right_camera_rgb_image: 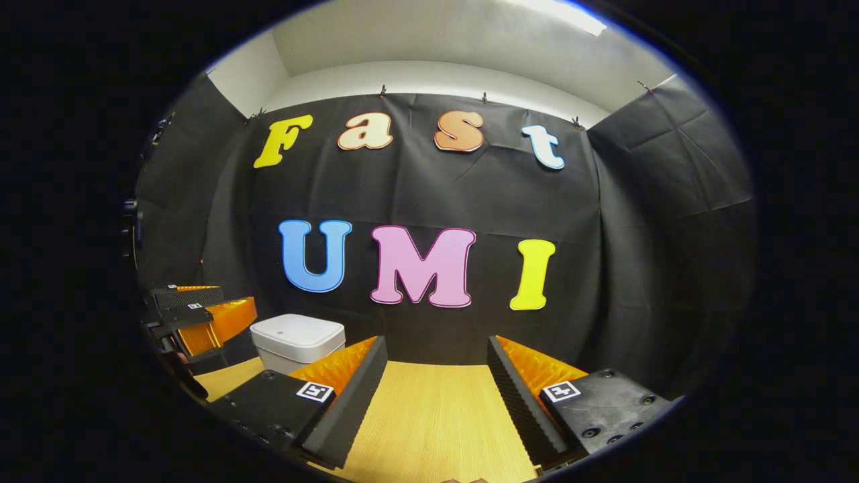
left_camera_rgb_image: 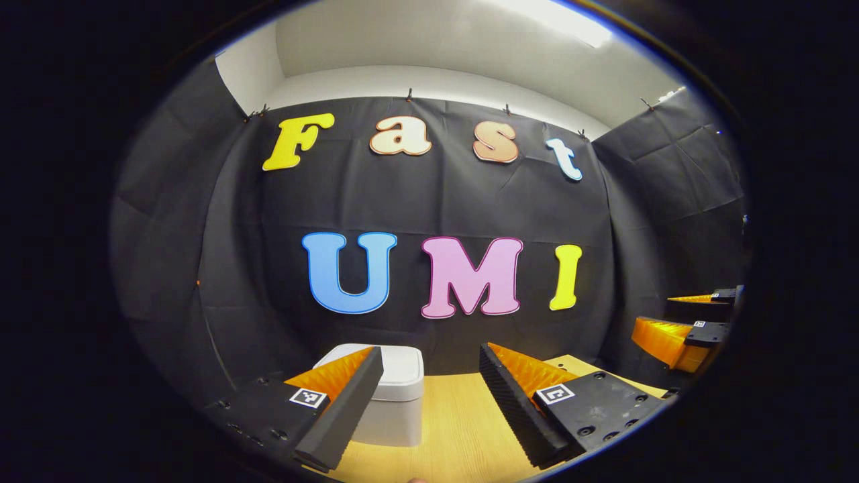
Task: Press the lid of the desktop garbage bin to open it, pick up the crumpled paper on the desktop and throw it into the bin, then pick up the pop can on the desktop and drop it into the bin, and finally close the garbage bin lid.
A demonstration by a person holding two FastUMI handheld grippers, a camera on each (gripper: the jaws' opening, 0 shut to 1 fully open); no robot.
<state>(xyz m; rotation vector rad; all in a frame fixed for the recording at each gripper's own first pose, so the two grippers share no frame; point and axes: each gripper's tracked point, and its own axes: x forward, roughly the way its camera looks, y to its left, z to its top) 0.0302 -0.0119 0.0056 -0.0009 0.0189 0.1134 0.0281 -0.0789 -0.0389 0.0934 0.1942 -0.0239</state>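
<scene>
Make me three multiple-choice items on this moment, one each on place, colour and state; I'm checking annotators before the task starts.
1. Where does the garbage bin stand in the left gripper view?
A. Behind the left tool's left-hand finger
B. On the floor
C. Hanging on the wall

2. What colour is the bin?
A. Red
B. White
C. Green

3. How is the bin lid?
A. Open
B. Missing
C. Closed

Answers: 1 A, the finger partly covers it on the wooden desktop. 2 B, body and lid look white in both views. 3 C, the lid lies flat on the body, while the right tool is held open.
</scene>
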